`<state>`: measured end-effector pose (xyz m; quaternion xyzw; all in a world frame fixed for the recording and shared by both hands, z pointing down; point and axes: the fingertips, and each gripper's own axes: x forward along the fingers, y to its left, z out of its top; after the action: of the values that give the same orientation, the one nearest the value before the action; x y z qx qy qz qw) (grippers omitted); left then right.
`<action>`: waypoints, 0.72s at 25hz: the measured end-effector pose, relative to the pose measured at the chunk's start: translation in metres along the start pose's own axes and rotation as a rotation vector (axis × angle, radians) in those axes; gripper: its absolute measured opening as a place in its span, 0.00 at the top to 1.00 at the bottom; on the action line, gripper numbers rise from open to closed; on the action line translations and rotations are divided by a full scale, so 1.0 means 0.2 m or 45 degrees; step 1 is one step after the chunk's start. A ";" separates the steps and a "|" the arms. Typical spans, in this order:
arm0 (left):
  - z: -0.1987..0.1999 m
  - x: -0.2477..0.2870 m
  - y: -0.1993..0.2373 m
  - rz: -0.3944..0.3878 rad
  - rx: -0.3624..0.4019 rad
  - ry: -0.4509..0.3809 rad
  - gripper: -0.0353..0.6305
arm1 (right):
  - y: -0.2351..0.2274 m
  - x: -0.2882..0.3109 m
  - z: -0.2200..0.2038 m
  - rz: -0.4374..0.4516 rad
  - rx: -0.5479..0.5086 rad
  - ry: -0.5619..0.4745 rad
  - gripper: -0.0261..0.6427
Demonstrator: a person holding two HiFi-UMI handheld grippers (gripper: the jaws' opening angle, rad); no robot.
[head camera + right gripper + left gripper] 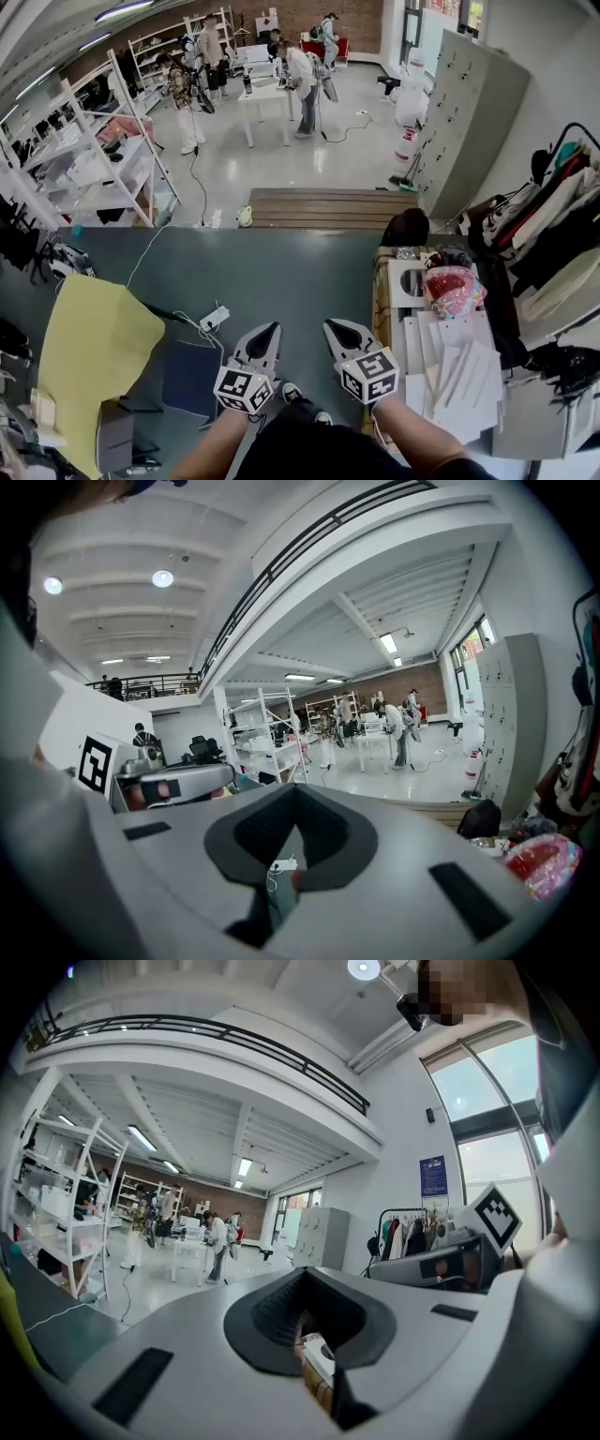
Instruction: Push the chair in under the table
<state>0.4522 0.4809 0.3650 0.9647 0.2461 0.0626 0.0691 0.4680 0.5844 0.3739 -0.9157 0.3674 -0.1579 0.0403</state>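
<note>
Head view, L→R.

Far L: white shelving (112, 159) w/ misc stuff. Lower L: yellow sheet (94, 352) draped over smth, can't tell what.

Next to it on the dark floor (281, 272): a dark-blue padded seat, prob the chair (192, 375). Its frame is mostly hidden. It sits just L of the left gripper and well apart from the table, so not under it. White power strip (214, 319) + cable lie on the floor just beyond the seat.

Centre bottom: left gripper (272, 330) and right gripper (333, 328) are side by side, near each other but not touching. Tips point away from the person, over open floor. Both are clenched, jaws together, and each gripper view shows nothing between them. Neither touches the chair.

R of the right gripper, just beside it: table (379, 300) w/ a wood edge. Top is loaded w/ a stack of white papers (459, 370), a pink/red bag (455, 289) and other clutter. Black backpack (405, 227) at the table's far end.

Far R: clothes rack (553, 216) w/ garments, grey lockers (464, 122) behind it.

Bkgd: wooden platform (328, 206), then several ppl standing round a white desk (267, 98).
</note>
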 end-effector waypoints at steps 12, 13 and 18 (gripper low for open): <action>0.15 0.25 0.37 -0.085 0.000 -0.039 0.93 | -0.15 0.41 0.19 -0.110 -0.019 -0.031 0.94; 0.15 0.25 0.40 -0.083 -0.004 -0.041 0.93 | -0.15 0.44 0.20 -0.114 -0.020 -0.028 0.94; 0.17 0.24 0.54 -0.068 -0.022 -0.050 0.93 | -0.12 0.58 0.23 -0.122 -0.016 -0.030 0.94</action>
<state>0.5505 0.4062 0.3536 0.9583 0.2698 0.0438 0.0839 0.5772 0.5199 0.3646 -0.9342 0.3238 -0.1464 0.0312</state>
